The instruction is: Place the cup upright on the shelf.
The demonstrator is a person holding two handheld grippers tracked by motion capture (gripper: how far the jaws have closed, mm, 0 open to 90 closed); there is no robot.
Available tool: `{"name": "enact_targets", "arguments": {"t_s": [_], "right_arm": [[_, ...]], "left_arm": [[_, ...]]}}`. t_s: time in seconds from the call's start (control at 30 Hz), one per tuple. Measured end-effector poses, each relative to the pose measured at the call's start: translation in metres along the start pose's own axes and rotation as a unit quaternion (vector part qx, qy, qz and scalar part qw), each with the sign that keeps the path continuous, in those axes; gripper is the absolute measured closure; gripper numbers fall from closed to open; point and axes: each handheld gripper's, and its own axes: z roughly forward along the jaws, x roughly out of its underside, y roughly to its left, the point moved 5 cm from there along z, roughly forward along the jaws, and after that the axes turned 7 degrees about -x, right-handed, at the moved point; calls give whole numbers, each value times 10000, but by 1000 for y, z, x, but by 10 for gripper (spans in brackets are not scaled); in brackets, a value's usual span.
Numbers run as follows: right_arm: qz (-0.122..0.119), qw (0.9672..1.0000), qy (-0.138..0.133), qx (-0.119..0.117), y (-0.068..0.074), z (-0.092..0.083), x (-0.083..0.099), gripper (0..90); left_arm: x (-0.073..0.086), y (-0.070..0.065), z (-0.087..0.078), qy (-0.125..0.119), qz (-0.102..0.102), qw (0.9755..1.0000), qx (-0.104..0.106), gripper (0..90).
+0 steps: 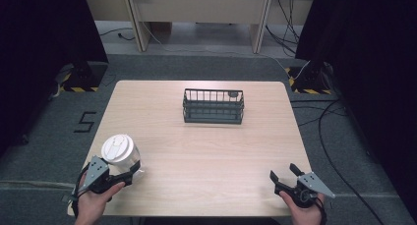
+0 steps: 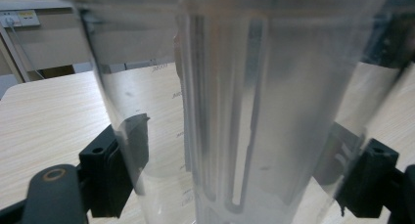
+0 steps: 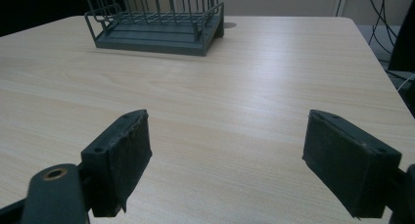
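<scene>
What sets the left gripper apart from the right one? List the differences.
The left gripper has its jaws closed around a clear cup with a white lid; the right gripper stands open, holding nothing. The left sits near the table's left edge, the right near its right. Both are black and hand-held.

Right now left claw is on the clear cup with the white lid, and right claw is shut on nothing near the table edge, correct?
Not quite. The right claw is open, its jaws wide apart over bare table, as the right gripper view shows. The left claw does hold the clear cup.
</scene>
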Motion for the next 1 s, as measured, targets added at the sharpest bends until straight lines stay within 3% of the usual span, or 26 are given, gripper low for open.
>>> {"name": "enact_targets", "arguments": {"t_s": [0.2, 0.4, 1.0], "right_arm": [[-3, 10000, 1, 0, 0, 0, 0, 184], [43, 10000, -38, 18, 0, -1, 0, 187], [36, 10000, -39, -4, 0, -1, 0, 190]], "left_arm": [[-2, -3, 3, 16, 18, 10000, 40, 173], [-13, -3, 8, -122, 44, 9999, 47, 173], [-24, -19, 29, -109, 161, 9995, 267, 173]]}}
